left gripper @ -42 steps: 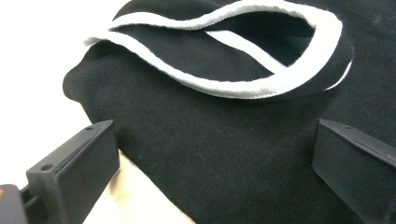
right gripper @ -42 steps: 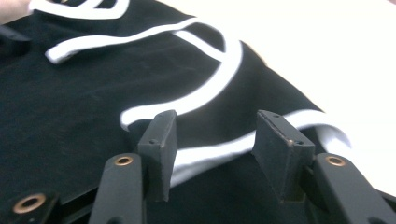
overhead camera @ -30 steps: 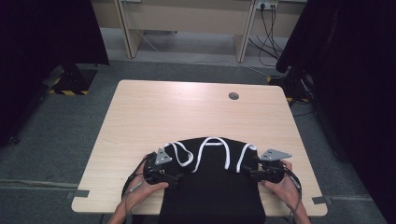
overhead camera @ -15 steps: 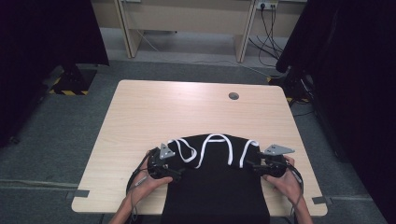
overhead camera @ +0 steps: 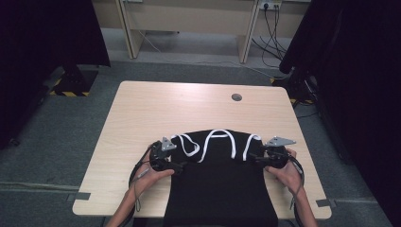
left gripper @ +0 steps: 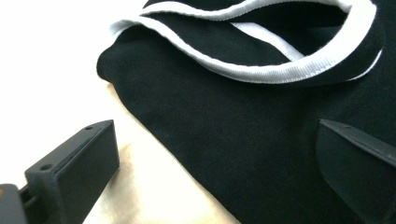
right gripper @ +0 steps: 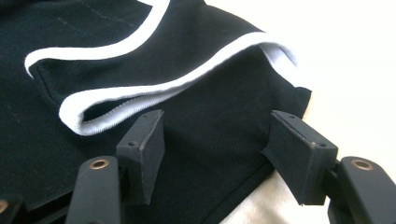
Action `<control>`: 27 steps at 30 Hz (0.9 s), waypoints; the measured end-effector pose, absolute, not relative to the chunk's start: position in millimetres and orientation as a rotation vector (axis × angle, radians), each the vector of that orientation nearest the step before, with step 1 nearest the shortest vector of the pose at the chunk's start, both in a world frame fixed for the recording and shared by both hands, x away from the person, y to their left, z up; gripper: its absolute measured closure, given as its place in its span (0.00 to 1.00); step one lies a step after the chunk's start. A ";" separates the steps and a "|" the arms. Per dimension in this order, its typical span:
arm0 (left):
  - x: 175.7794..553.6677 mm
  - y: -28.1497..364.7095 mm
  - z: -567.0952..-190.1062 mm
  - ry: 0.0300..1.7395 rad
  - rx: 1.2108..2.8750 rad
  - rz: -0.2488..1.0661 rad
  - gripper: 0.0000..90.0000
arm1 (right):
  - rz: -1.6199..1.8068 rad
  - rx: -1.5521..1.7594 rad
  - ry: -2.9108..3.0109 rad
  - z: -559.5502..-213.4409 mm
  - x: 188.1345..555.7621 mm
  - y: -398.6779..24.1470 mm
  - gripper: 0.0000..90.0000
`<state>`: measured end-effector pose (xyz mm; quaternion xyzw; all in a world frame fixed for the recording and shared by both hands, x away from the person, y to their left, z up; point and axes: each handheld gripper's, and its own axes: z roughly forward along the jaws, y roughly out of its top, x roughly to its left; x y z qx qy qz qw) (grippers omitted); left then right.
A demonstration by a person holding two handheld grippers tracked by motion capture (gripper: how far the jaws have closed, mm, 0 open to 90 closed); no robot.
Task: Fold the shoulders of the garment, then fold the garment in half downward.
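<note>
A black garment (overhead camera: 222, 184) with white trim (overhead camera: 208, 142) lies on the near half of the wooden table (overhead camera: 189, 104) and hangs over its front edge. My left gripper (overhead camera: 176, 163) is at the garment's left side. In the left gripper view it (left gripper: 215, 130) stands open, one jaw over bare wood and the other over the black fabric (left gripper: 261, 107). My right gripper (overhead camera: 261, 156) is at the garment's right side. In the right gripper view it (right gripper: 215, 119) is open and straddles the garment's edge (right gripper: 210, 93) just below a loop of white trim (right gripper: 140, 93).
A round cable hole (overhead camera: 236, 97) sits near the table's far edge. Dark curtains hang on both sides, and a desk frame with cables (overhead camera: 269, 28) stands behind the table. The person's hands and forearms come in from the bottom.
Both grippers have moved away from the person, up along the garment's two sides. The garment's trimmed top edge lies slightly farther onto the table.
</note>
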<state>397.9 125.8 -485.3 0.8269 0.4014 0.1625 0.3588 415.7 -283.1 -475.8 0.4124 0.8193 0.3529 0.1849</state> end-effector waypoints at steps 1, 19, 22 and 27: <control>399.1 126.0 -485.4 1.035 2.133 0.419 0.00 | 0.995 1.161 2.306 -476.0 417.4 -282.7 0.41; 409.2 128.8 -485.2 1.053 2.127 0.425 0.00 | 1.011 1.180 2.289 -477.2 427.9 -279.5 0.37; 409.6 129.7 -485.0 1.035 2.122 0.400 0.00 | 1.022 1.191 2.301 -476.9 427.5 -277.7 0.30; 413.3 134.8 -482.5 1.043 2.055 0.320 0.03 | 1.105 1.212 2.281 -467.3 426.5 -279.1 0.22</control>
